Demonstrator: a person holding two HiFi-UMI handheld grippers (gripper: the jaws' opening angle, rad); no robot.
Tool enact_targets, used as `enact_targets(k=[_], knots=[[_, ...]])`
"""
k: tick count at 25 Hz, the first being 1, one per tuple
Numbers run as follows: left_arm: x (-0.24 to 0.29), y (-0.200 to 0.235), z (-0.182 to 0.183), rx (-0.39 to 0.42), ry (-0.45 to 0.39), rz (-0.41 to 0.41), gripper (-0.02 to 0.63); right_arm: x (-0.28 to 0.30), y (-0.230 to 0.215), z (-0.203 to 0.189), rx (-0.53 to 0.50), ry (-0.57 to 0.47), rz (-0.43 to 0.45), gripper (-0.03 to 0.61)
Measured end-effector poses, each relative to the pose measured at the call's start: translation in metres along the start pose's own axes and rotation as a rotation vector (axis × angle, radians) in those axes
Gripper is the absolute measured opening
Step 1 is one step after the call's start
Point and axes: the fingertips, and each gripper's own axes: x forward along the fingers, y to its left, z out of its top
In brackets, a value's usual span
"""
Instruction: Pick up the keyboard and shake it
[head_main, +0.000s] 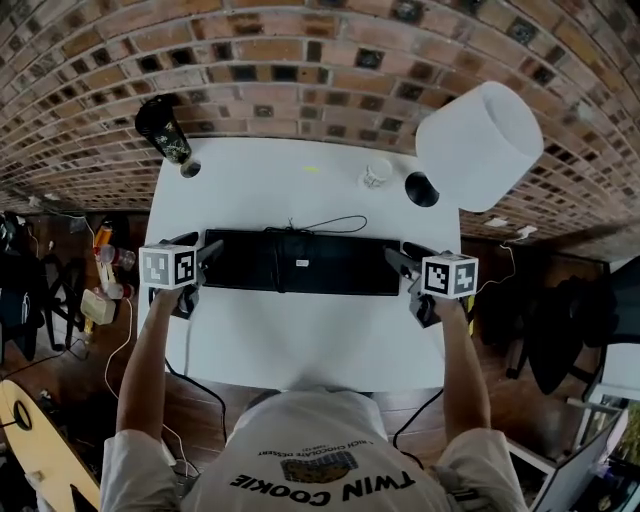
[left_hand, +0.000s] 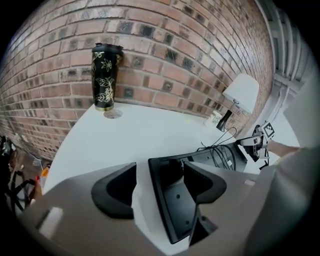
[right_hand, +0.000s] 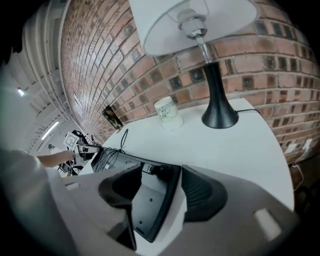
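Two hand-held grippers (head_main: 207, 252) (head_main: 396, 256) straddle one keyboard (head_main: 300, 262), jaws seemingly slack

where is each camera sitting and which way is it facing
Head view: on the person's head, looking steeply down at the table and keyboard; both forearms, left gripper and right gripper show.
Left gripper view: on the left gripper, looking along its open jaws over one keyboard end towards the tumbler and brick wall.
Right gripper view: on the right gripper, facing the lamp; its open jaws straddle the other keyboard end.
Shared: both gripper views show the keyboard and the opposite gripper.
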Motion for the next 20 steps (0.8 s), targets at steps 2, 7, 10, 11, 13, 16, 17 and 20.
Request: enact_targets(k=[2, 7, 10, 11, 13, 16, 17, 20], knots=[[0.004, -0.001, -0.001, -0.007, 0.013, -0.043, 0.321, 0.006, -0.004, -0.001, 0.008, 0.020, 0.024, 0.242], [0.012, -0.008, -0.005, -0.016, 0.055, -0.142, 0.350, 0.015, -0.011, -0.006, 0.036, 0.086, 0.054, 0.252], [0.013, -0.009, -0.005, -0.007, 0.083, -0.159, 0.350, 0.015, -0.012, -0.006, 0.042, 0.122, 0.063, 0.252], [0.014, -0.009, -0.005, -0.002, 0.093, -0.162, 0.348, 0.015, -0.012, -0.006, 0.042, 0.136, 0.065, 0.252], [0.015, -0.010, -0.005, 0.007, 0.113, -0.164, 0.348, 0.015, -0.010, -0.006, 0.045, 0.165, 0.072, 0.252], [0.017, -0.014, -0.005, 0.020, 0.140, -0.167, 0.342, 0.021, -0.002, -0.006, 0.043, 0.201, 0.072, 0.251], [0.018, -0.015, -0.005, 0.020, 0.147, -0.166, 0.331, 0.023, -0.001, -0.007, 0.034, 0.211, 0.066, 0.250], [0.021, -0.018, -0.005, 0.015, 0.148, -0.161, 0.337, 0.023, -0.004, -0.007, 0.030, 0.222, 0.060, 0.250]])
